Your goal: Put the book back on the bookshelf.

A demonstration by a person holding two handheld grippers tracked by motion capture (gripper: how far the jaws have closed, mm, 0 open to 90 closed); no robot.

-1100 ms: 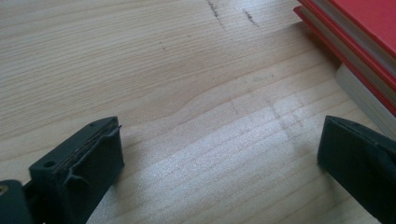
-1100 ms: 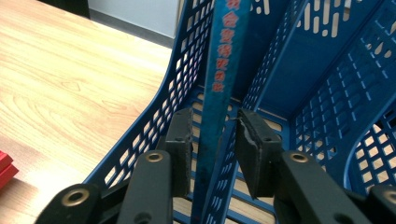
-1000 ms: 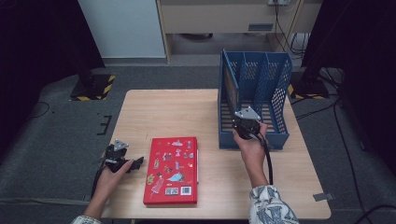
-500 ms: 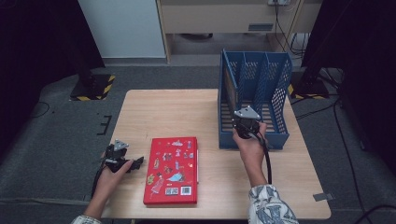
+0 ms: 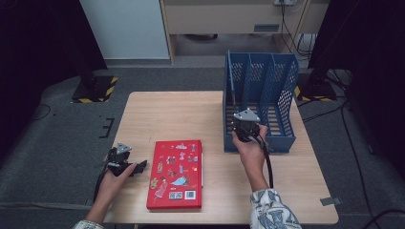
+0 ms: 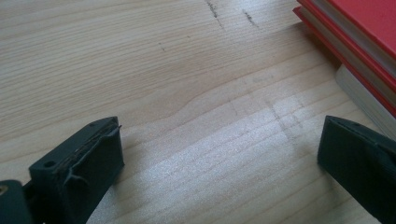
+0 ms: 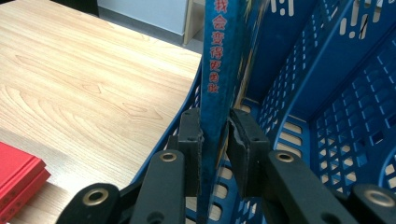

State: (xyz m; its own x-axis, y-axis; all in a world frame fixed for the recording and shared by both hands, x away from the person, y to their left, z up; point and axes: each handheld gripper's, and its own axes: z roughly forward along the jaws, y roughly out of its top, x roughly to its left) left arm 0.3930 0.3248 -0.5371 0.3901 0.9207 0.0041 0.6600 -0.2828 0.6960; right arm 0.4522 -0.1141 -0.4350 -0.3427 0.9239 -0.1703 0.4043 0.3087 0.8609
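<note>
A pale wooden table [image 5: 191, 114] stands on grey carpet in a dim room, with dark curtains at both sides, a white panel and a beige cabinet behind, and cables trailing on the floor at the right. On the far right part of the table stands a blue perforated file rack [image 5: 267, 95] with upright dividers. A thin blue book [image 7: 219, 70] with red characters on its spine stands upright in the rack's leftmost slot, against the wall nearest the open table. The right gripper [image 7: 215, 140] reaches into the front of the rack with its jaws nearly together around the book's lower spine; the left pad presses on it while a thin gap shows at the right pad, and the jaws have just been opening slightly, so it looks like the book is being set down and let go. A red book [image 5: 175, 174] lies flat near the front edge, probably next for the rack. The left gripper [image 5: 125, 163] rests on the table just beside that book's left edge, jaws wide apart with nothing between them, bare wood below, seemingly waiting its turn
</note>
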